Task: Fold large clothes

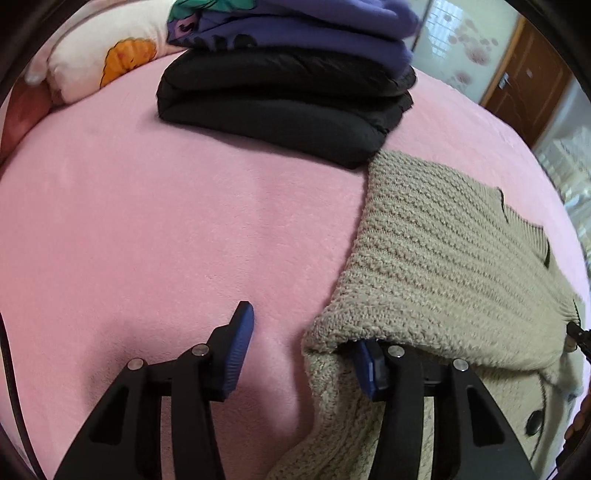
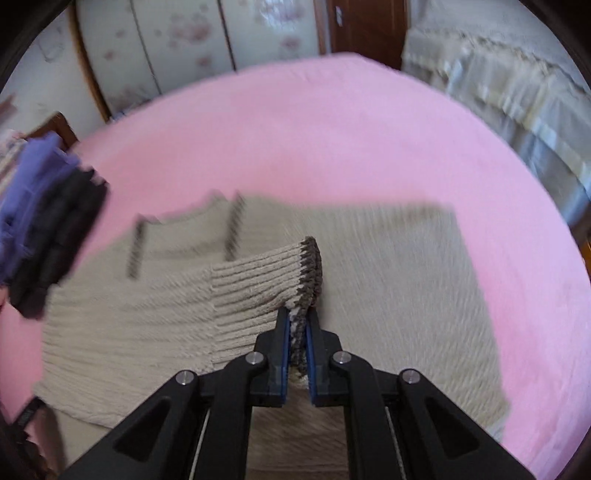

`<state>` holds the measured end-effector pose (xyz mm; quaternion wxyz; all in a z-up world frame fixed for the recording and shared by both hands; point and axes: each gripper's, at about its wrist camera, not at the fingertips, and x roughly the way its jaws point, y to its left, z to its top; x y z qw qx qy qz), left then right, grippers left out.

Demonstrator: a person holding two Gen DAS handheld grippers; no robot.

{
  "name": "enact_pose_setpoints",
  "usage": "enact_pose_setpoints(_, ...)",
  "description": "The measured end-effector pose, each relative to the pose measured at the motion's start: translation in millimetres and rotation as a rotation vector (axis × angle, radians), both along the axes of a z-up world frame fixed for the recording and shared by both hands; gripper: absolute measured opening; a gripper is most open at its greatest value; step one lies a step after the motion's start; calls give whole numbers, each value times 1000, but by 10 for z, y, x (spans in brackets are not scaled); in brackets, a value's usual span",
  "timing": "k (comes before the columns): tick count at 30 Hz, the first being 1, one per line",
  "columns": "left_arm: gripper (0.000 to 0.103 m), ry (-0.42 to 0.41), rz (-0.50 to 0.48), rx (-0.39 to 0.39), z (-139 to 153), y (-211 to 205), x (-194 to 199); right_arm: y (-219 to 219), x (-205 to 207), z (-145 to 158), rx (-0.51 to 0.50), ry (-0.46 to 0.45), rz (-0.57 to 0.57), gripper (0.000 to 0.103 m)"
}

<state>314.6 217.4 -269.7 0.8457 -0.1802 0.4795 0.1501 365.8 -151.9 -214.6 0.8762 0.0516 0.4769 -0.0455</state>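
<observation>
A beige chunky-knit cardigan lies spread on a bed covered by a pink fleece blanket, its body flat and its dark-trimmed edges visible toward the far side. In the right wrist view the right hand-held gripper is clamped on the ribbed sleeve cuff — the dark-edged end of the cuff stands up between the two blue-padded fingers, which sit almost together with only the knit between them. The sleeve runs off to the left from that grip, lying over the cardigan's body. That view is blurred, so finer detail of the knit cannot be made out.

In the left wrist view the left hand-held gripper is spread wide. Its left finger hangs over bare pink blanket, while its right finger is tucked under a lifted fold at the cardigan's near edge; nothing is pinched between the two. A dark button shows on the cardigan low at the right.

Farther back on the bed sits a stack of folded clothes — a black padded jacket at the bottom and a purple sweatshirt on top — its corner just beside the cardigan's far edge. A floral pillow lies to the left of the stack. A wooden door stands beyond the bed.
</observation>
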Motion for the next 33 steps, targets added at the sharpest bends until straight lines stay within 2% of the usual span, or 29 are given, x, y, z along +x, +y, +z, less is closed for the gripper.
enact_pose_setpoints(4,51,5,-48,48,72,-38,-13,113,-88,-105,-99,-15,1,10)
enact_pose_setpoints(6,56,10,-77,58,134,-62,-42,129,-110,-90,-145,-8,3,13)
enact_pose_setpoints(8,69,3,-121,42,231,-83,-119,113,-132,-32,-158,8,4,19)
enact_pose_setpoints(9,71,-6,-138,30,268,-89,-156,91,-146,11,-156,10,2,19)
enact_pose_setpoints(12,72,-68,-191,-13,464,-111,-334,-46,-264,246,-85,-31,-6,19)
enact_pose_setpoints(15,72,-154,-199,-18,674,-149,-455,-122,-396,460,-5,-92,13,19)
enact_pose_setpoints(20,72,-229,-211,-19,845,-397,-218,231,-475,616,84,-152,136,19)
enact_pose_setpoints(22,72,-258,-230,-21,822,-564,-27,490,-456,595,144,-152,213,19)
enact_pose_setpoints(25,72,-275,-262,-5,673,-850,205,902,-380,493,159,-135,308,19)
enact_pose_setpoints(28,72,-244,-272,38,467,-1012,346,1233,-322,280,108,-109,393,19)
enact_pose_setpoints(29,72,-210,-267,41,342,-1029,406,1298,-298,194,94,-93,414,19)
enact_pose_setpoints(31,72,-158,-255,40,155,-1005,460,1346,-270,18,32,-66,425,19)
enact_pose_setpoints(33,72,-156,-266,34,46,-969,456,1243,-263,-84,-9,-65,409,17)
